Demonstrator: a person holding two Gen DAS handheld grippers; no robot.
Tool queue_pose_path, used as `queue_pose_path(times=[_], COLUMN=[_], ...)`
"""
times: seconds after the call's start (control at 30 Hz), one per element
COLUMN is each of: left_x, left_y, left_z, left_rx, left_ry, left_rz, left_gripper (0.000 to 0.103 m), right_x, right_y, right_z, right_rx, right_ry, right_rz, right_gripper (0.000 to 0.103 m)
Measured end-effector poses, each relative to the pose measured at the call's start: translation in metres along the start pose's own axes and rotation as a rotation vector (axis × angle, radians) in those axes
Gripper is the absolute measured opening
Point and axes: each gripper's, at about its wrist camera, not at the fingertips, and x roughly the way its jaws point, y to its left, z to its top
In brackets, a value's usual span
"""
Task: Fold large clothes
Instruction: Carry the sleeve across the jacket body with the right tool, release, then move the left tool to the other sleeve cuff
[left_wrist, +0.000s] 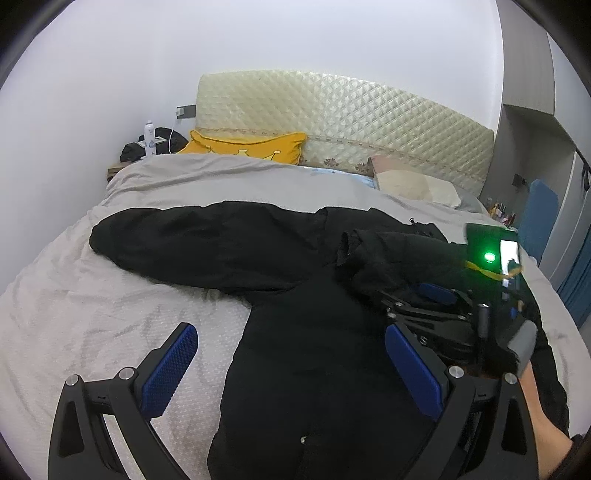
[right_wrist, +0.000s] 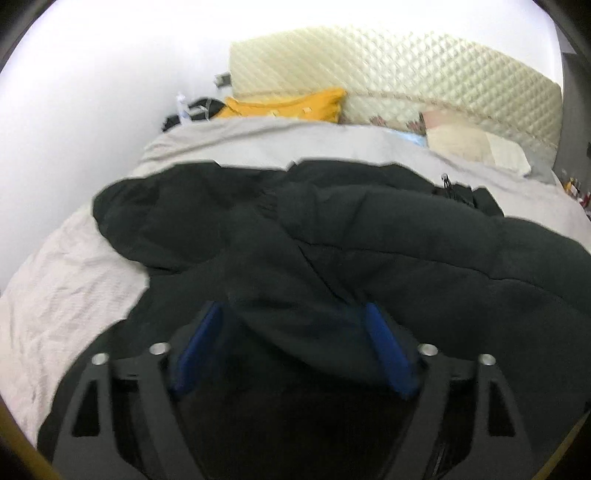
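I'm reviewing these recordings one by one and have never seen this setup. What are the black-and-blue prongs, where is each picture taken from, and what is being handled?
No robot here: a person holds a two-finger tool in each hand, each carrying a wide-angle camera looking along its blue-padded fingers. The left view shows the left tool open above a black jacket spread on a bed with a grey cover; the right tool appears at its right. In the right view, a sleeve lies bunched between the right tool's fingers, though blur hides whether they pinch it. A yellow pillow lies by the headboard.
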Motion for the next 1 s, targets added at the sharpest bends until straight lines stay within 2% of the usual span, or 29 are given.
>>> queue_pose_path(times=[0.23,0.37,0.53,0.67,0.77,1.0], left_x=[-0.013,-0.021,-0.031,-0.039,-0.044,-0.055], left_y=[-0.005,-0.024,-0.048,-0.062,-0.077,-0.087], left_z=[-0.002,-0.009,-0.015,-0.020,-0.024,-0.035], left_rx=[-0.026,-0.011,0.038,0.036,0.077,0.090], left_ry=[-0.018,-0.025,-0.033,-0.029,-0.034,-0.042], left_rz=[-0.015,-0.027,-0.037,-0.110,-0.127,-0.138], left_gripper=[0.103,0.103,0.103,0.103,0.103,0.103], right_x=[-0.044,-0.082,-0.139,-0.190,-0.219,-0.282], right_y=[-0.025,-0.045,-0.066,-0.082,-0.095,-0.109], right_z=[0.003,0.000,-0.017,-0.036,-0.052,-0.079], right_rx=[0.081,0.117,0.144,0.147,0.180,0.259], right_ry=[-0.051,-0.094,-0.165,-0.209,-0.212,-0.279], right_rz=[-0.041,-0.087,-0.142,-0.186,-0.191,-0.173], right_gripper=[0.081,0.081,0.081,0.081,0.081,0.081])
